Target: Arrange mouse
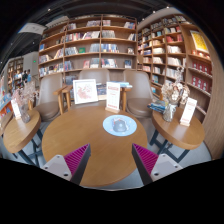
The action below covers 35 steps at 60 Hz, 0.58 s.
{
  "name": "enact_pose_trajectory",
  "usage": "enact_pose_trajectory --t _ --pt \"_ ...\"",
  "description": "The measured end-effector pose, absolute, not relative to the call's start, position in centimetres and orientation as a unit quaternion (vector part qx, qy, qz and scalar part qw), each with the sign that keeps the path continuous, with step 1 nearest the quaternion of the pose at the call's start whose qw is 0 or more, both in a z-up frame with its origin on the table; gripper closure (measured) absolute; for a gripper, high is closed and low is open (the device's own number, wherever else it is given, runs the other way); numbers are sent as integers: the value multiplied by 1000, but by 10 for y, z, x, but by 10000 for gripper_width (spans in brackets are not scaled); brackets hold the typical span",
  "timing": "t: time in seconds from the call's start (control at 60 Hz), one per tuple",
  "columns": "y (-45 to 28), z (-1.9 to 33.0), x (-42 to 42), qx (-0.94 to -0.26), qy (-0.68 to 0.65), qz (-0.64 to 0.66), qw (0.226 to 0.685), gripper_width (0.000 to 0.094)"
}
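Mouse [121,124] positioning is at an early stage, judging from the gripper view: the mouse is sitting on a round light mat [119,125] on the round wooden table [85,140], beyond the fingers and well apart from them, and nothing is gripping it. Bookshelves [95,45] are filling the far wall and the side wall, forming the largest element of the scene. Armchairs [48,95] are standing behind the round wooden table, and smaller side tables [180,133] are flanking it. Upright display cards [85,91] are standing at the far rim of the table, beyond the mat. The gripper [110,160] is hovering over the near rim of the table with its fingers spread wide apart and nothing between the pink pads [75,156]. As a judgement, the approach, the grasp and the placement are all remaining; the gripper is needing to travel forward and slightly toward the mat before closing.
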State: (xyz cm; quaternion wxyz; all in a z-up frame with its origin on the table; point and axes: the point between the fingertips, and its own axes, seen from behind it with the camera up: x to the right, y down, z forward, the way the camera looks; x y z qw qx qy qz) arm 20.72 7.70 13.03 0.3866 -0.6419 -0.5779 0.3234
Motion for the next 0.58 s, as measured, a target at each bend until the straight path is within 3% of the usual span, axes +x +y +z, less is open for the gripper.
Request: enact_pose_trajectory --t 0.267,0.583 --pt "56 132 275 -627 -596 317 388 82" --pt "51 150 296 -615 -592 331 403 85"
